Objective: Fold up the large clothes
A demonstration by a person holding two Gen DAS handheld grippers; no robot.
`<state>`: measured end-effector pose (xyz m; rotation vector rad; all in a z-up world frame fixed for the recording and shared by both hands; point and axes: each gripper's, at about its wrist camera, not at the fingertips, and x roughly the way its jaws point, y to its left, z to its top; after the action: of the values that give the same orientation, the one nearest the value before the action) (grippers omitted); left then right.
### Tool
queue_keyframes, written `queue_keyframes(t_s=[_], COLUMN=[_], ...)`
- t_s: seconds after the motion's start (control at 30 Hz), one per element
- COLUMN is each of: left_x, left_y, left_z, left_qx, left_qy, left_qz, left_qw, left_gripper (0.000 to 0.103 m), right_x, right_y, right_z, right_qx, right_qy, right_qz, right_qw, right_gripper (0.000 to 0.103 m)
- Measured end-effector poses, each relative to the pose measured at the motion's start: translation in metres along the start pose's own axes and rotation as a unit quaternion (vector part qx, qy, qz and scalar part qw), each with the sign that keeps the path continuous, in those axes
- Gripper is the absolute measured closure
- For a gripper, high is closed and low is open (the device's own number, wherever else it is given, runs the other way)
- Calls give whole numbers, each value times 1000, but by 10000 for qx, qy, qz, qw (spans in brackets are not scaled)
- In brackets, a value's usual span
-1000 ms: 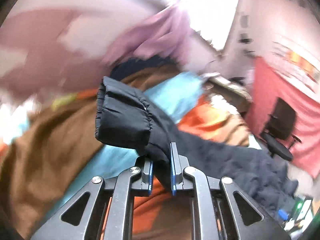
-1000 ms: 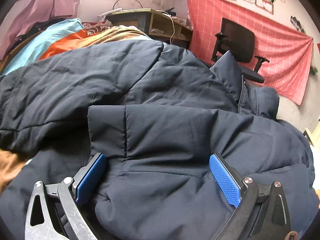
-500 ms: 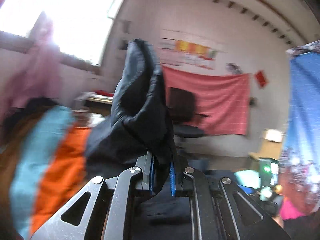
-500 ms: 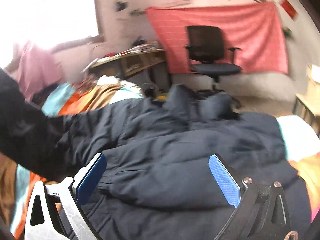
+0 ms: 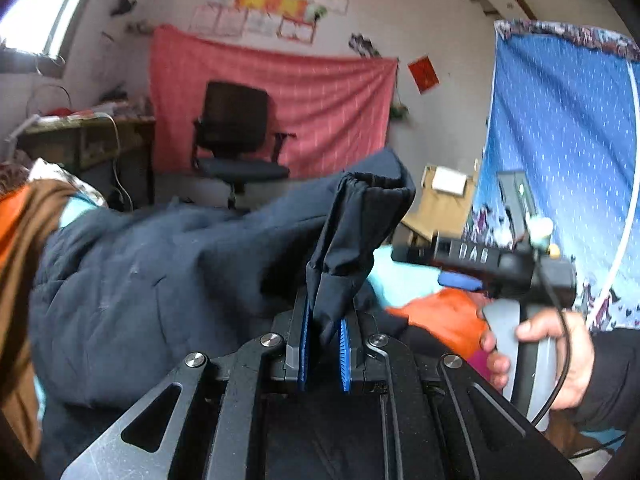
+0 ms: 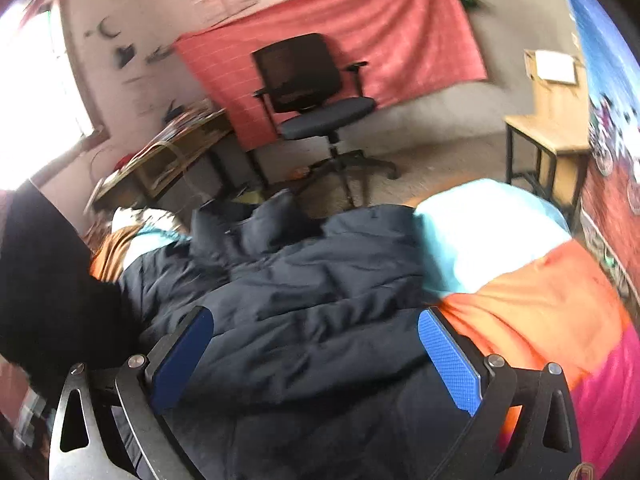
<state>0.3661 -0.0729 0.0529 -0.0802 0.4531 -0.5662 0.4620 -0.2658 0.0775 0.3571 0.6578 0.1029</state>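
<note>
- Beyond both sets of fingers, an office chair stands against a red wall cloth.
- Left gripper pinches the navy jacket's sleeve cuff.
- Right gripper is spread wide above the jacket, gripping nothing.

- The near bed surface is covered by the dark padded jacket.
- Bare striped bedding is left free at the right.
- The floor beyond is blocked by an office chair and a wooden table.

jacket hem: cut off at bottom edge | wall papers: unreadable (blurred)
</note>
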Motion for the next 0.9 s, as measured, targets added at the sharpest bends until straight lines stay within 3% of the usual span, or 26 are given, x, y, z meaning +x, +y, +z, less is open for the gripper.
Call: queue_keyframes(t_s=[0.07, 0.17, 0.27, 0.33, 0.5, 0.57, 0.63, 0.7, 0.73, 0.77, 0.8, 0.87, 0.9], left_x=[11, 37, 53, 57, 65, 63, 56, 35, 25, 13, 6, -8, -14], left_y=[5, 7, 4, 5, 16, 20, 21, 19, 17, 14, 16, 22, 26], left_z=[-9, -23, -42, -55, -77, -81, -79, -77, -75, -72, -69, -64, -63], left_qx=[-8, -46, 112, 198, -85, -318, -444, -437, -376, -311, -280, -354, -408], left_qy=[143, 501, 789, 958, 1389, 1490, 1501, 1277, 1168, 1088, 1054, 998, 967], left_qz=[2, -32, -7, 35, -157, -290, -292, -266, -209, -158, -103, 64, 144], left_qw=[9999, 9987, 9968, 9952, 9901, 9879, 9872, 9905, 9922, 9934, 9940, 9944, 9944], left_gripper=[93, 93, 93, 93, 87, 76, 53, 38, 31, 31, 31, 31, 30], right_x=[6, 18, 32, 40, 53, 54, 56, 58, 58, 58, 59, 60, 59], right_y=[-12, -29, -43, -47, -57, -64, -71, -71, -67, -62, -56, -49, -44], right_z=[-1, -6, -14, -18, -31, -35, -40, -42, -43, -44, -46, -52, -55], right_qx=[216, 628, 1101, 1363, 1896, 2261, 2590, 2585, 2389, 2168, 1987, 1775, 1648], right_qy=[104, 338, 549, 683, 898, 926, 977, 1078, 1152, 1219, 1295, 1416, 1453], right_qz=[155, 719, 1207, 1313, 1787, 2069, 2302, 2238, 2069, 1952, 1901, 1751, 1593], right_qw=[9996, 9949, 9850, 9795, 9613, 9474, 9329, 9335, 9417, 9487, 9527, 9580, 9625], right_gripper=[0, 0, 0, 0, 0, 0, 0, 0, 7, 22, 30, 60, 66])
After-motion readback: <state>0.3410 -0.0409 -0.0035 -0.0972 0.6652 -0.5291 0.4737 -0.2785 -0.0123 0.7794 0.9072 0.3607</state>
